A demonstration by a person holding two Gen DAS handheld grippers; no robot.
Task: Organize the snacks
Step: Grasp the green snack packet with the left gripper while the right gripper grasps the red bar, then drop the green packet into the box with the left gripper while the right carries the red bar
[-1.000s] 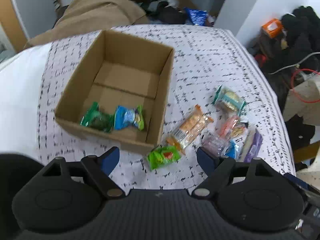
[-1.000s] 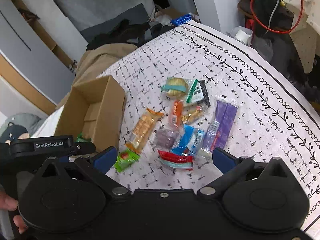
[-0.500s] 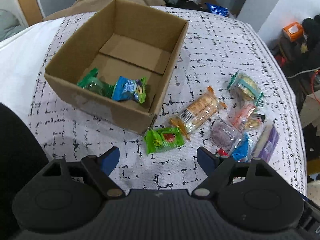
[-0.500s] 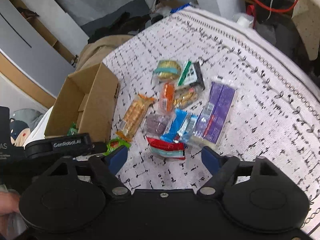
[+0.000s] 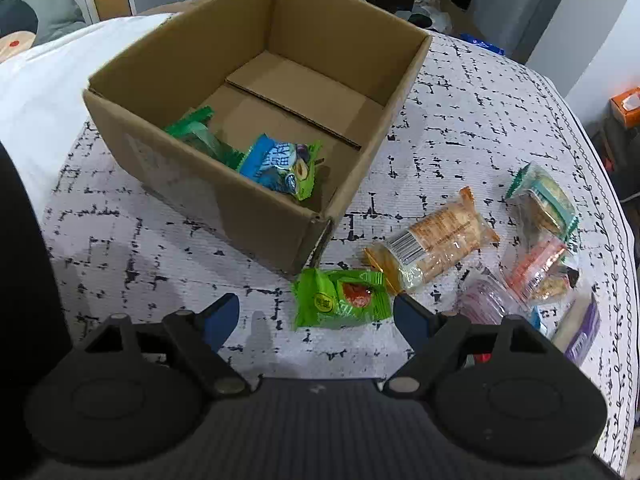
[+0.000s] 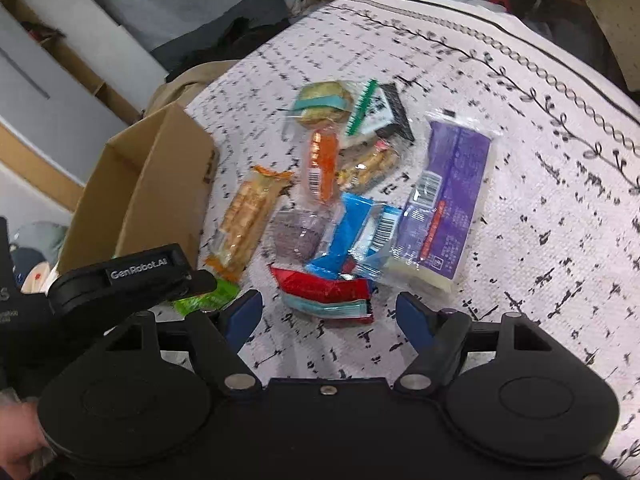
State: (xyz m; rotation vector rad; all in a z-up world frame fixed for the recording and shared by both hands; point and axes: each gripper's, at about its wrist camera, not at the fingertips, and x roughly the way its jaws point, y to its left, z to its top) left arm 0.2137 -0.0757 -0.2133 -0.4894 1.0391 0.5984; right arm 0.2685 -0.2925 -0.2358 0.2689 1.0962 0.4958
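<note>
Both grippers have descended; right gripper [image 6: 329, 312] fingers just narrowed, straddling the red packet [image 6: 325, 294]; left gripper [image 5: 316, 316] fingers open. Centre your fingers before closing.

patterned tablecloth [image 5: 460, 128] | tan garment [image 6: 188, 84] | orange box [image 5: 626, 106]

The left gripper [image 5: 316, 316], a black two-finger tool with blue pads, points steeply downward with its jaws wide apart and nothing pressed between them. The right gripper [image 6: 328, 310], of the same black build with blue fingertips [image 6: 244, 312], also tilts downward, its jaws parted and gripping nothing. A bare hand [image 6: 18, 440] shows at the lower left edge of the right wrist view, beside the black body of the left tool.
</note>
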